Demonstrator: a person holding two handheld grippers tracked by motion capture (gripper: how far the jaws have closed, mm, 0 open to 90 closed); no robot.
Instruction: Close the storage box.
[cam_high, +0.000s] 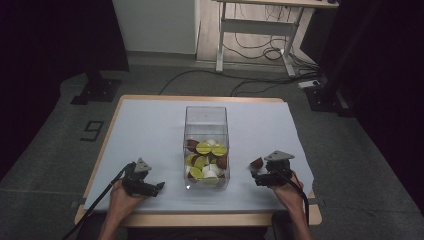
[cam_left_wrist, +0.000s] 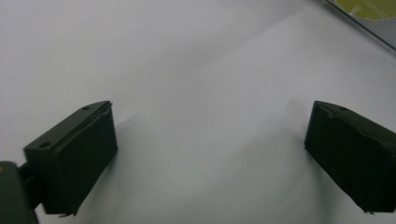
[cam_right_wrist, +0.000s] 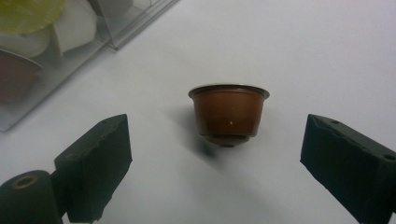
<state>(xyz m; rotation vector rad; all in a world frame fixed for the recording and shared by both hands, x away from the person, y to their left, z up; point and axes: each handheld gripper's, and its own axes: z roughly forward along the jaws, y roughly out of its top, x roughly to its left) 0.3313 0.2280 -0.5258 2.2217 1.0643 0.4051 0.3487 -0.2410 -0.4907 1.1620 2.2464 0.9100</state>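
We look down on a bench (cam_high: 150, 120) covered with a pale sheet, with a clear plastic box (cam_high: 206, 122) standing upright at its middle. The box is roughly half full of coffee capsules (cam_high: 206, 159) in yellow-green, white and brown.

The right gripper (cam_high: 257, 176) rests on the sheet just to the right of the box. Its fingers (cam_right_wrist: 95, 163) are spread wide, holding nothing. Between them, touching neither, sits one brown capsule (cam_right_wrist: 229, 114), upright with its foil rim on top (a dim shadow falls beside it on the sheet).

The left gripper (cam_high: 159, 187) lies on the sheet to the left of the box, near its front corner. Its fingers (cam_left_wrist: 74, 158) are also spread apart and empty, with bare sheet between them.

We judge the work to be sorting capsules at the box, with most already inside and this brown one outside; the pictures do not tell us which way it is going. The grasp on it is not yet made.

A dark marking on the floor at the left reads like a "9". A yellow-green lid at the box wall bears faint print, too blurred to read
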